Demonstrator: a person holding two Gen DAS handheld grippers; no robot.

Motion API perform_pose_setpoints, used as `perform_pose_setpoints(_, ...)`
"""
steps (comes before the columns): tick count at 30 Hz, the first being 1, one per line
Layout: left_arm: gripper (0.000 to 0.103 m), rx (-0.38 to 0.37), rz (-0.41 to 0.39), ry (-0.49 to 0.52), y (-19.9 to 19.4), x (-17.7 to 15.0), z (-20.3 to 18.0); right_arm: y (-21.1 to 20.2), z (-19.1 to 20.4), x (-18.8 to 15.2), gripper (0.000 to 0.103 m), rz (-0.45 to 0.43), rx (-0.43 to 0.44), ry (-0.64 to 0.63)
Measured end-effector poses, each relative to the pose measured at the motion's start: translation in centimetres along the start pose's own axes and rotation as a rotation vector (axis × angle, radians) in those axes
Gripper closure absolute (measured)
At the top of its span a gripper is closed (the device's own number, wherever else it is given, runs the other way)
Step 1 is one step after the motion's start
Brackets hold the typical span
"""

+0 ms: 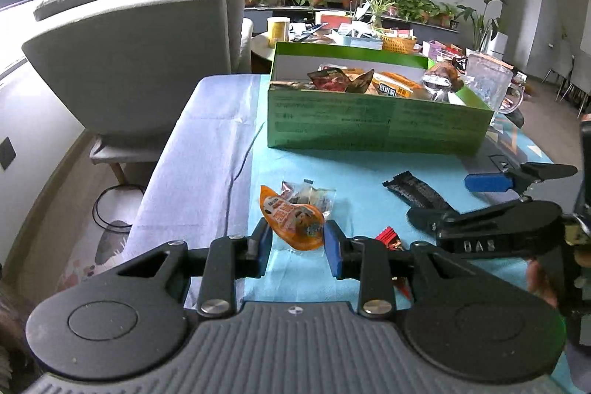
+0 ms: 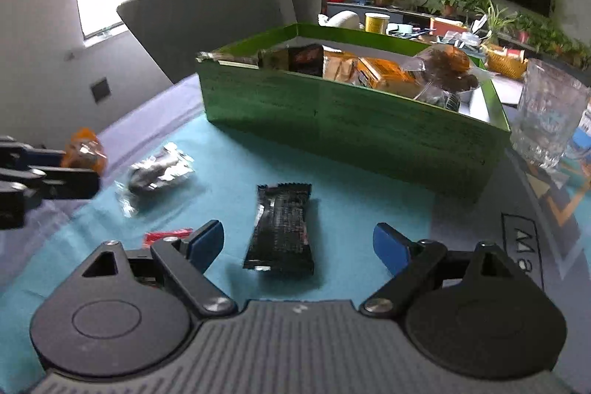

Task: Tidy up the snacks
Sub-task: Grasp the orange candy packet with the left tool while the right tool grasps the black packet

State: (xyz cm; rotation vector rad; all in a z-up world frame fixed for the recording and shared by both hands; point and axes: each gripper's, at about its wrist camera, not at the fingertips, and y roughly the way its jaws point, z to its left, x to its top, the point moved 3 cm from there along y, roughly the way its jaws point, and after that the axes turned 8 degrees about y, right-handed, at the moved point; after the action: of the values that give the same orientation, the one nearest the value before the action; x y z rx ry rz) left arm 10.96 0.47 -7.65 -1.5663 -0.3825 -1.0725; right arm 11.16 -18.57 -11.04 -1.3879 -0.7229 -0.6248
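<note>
Orange in its shiny wrapper, a snack packet (image 1: pixel 293 222) sat clamped between the blue pads of the left gripper (image 1: pixel 297 239), just above the turquoise tablecloth (image 1: pixel 362 172). A clear-wrapped snack (image 1: pixel 310 196) lay right behind it. The right gripper (image 2: pixel 297 244) stood spread wide and gripped nothing, its pads on either side of a black snack bar (image 2: pixel 282 228) lying on the cloth. Beyond both stood a green box (image 1: pixel 369 124) already holding several snacks, with a glass mug (image 1: pixel 489 82) beside it.

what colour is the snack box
Green outside, white inside; the snack box shows best in the left wrist view.
</note>
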Motion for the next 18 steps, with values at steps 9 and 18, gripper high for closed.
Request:
perform_pose_setpoints(9, 0.074, -0.027, -0.002, -0.013, 0.6, -0.4, 0.0, -1.6, -6.1, 0.0, 0.024, -0.026, -0.083, 0.19)
perform_pose_setpoints(18, 0.074, -0.024, 0.003, -0.014, 0.3, -0.4, 0.0, -0.5, -1.9, 0.5, 0.024, -0.016, 0.048, -0.008)
